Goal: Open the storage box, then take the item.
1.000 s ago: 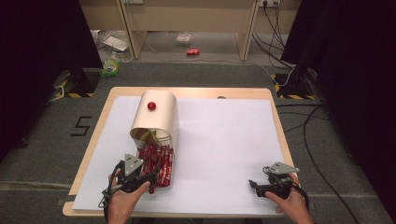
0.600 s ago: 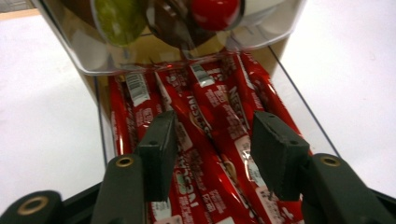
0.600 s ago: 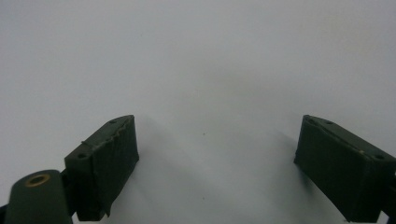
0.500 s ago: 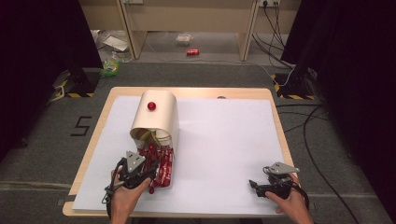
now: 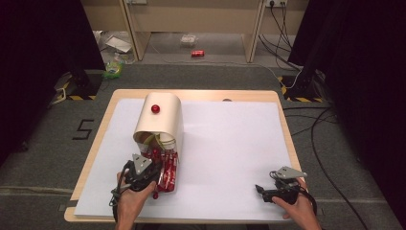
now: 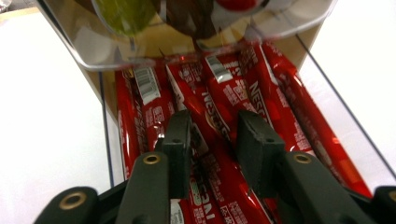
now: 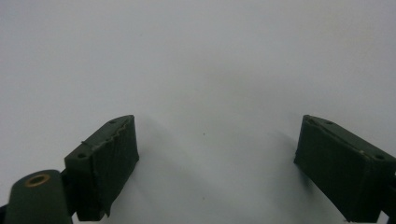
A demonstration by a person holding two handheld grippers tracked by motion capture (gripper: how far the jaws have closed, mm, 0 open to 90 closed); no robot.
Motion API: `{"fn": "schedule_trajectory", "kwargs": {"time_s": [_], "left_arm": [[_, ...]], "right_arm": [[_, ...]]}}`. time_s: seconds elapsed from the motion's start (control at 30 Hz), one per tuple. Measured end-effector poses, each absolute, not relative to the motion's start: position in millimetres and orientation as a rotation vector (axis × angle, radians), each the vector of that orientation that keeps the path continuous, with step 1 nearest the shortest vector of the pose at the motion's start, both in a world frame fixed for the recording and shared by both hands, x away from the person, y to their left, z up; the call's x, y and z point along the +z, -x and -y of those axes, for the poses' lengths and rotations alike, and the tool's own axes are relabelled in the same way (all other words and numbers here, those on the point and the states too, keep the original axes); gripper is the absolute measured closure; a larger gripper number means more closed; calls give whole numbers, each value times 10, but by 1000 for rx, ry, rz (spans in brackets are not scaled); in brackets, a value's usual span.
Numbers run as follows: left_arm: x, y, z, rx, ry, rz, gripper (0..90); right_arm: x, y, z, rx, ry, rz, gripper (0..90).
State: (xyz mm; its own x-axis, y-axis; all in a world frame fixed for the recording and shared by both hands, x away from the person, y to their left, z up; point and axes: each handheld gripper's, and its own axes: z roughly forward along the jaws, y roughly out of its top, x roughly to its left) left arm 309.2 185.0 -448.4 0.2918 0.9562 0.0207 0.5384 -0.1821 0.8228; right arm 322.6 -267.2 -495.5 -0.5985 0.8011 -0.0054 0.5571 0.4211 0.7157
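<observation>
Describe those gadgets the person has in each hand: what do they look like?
Each is a black handheld gripper. The left gripper ends in two flat black rectangular jaws on arms with brass-coloured rivets; the right gripper is the same. Each carries a grey three-cornered plate on top and trails a black cable. The forearms are bare, with no sleeves visible.

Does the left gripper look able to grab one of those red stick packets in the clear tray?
Probably yes: the left gripper has its fingers astride one red stick packet, with nothing between them.

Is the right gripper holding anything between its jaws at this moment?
No: in the right gripper view the right gripper has its jaws spread wide apart with just the bare white table cover between them.
</observation>
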Motion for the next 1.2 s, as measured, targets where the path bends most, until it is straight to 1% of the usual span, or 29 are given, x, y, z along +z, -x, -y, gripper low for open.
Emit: {"fn": "schedule_trajectory", "kwargs": {"time_s": [0.43, 0.53, 0.67, 0.73, 1.1, 1.2], "left_arm": [[-4563, -3097, -1855, 715, -1822, -1365, 670], [-4583, -3085, -1852, 724, -1822, -1353, 709], [-4579, -3066, -1871, 704, -1802, -1330, 791], [-4556, -3053, -1870, 696, -1802, -1318, 802], [-4497, -3040, -1971, 590, -1811, -1316, 816], [-4500, -3017, -1991, 595, -1815, -1313, 816]], "right_arm": [[-4956, -3225, 2672, 980, -1166, -2334, 133], [-4955, -3225, 2671, 978, -1165, -2335, 133], [-4955, -3224, 2670, 977, -1164, -2335, 132], [-4955, -3225, 2670, 977, -1164, -2335, 133], [-4955, -3224, 2670, 977, -1164, -2334, 133], [-4955, -3224, 2670, 977, -1164, -2334, 133]]}}
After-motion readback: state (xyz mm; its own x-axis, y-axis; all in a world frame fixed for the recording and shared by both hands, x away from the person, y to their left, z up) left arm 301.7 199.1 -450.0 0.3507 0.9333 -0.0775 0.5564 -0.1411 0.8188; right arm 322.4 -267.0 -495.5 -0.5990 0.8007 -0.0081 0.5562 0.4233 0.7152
